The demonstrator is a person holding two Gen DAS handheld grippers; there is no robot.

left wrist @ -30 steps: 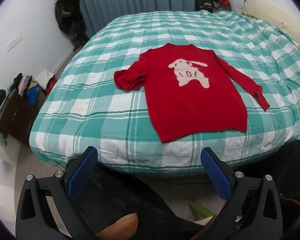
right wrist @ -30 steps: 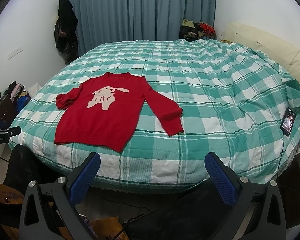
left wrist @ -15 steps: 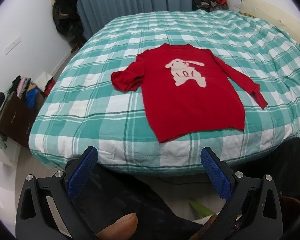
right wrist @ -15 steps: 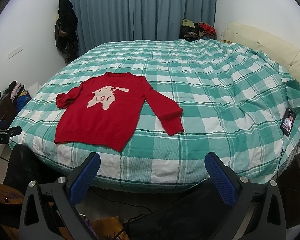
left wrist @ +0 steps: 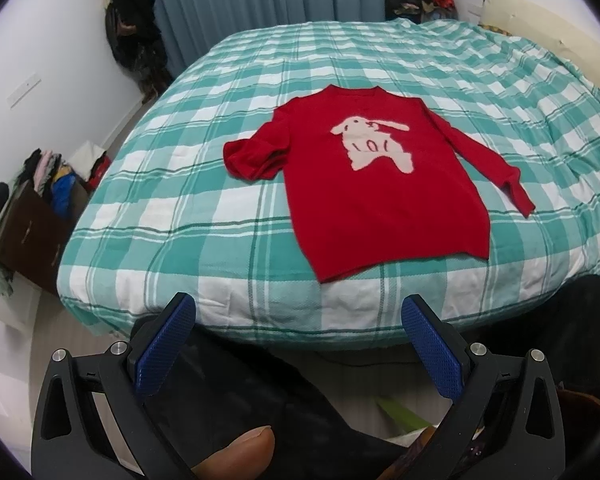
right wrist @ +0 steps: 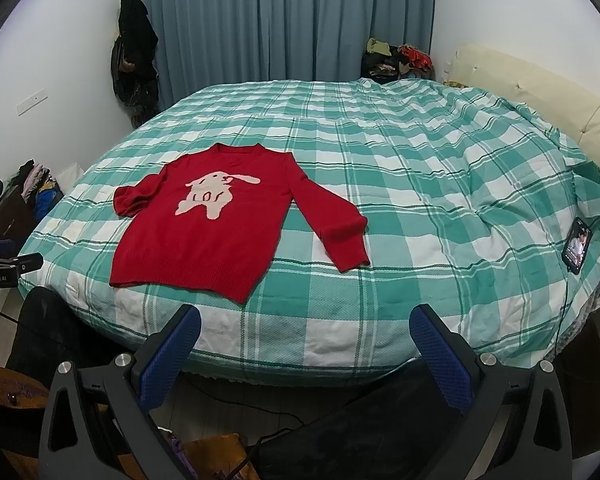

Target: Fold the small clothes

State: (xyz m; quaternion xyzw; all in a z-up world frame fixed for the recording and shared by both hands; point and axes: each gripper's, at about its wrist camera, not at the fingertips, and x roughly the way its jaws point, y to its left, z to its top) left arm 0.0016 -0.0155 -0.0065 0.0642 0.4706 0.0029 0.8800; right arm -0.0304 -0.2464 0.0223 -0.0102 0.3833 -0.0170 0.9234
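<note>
Even indoor light, fisheye-warped edges

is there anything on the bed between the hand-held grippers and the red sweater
Nothing visible. The red sweater lies flat near the front edge of the bed, with only bare checked cover between it and the open left hand-held gripper and right hand-held gripper. The phone lies far off to the right.
</note>
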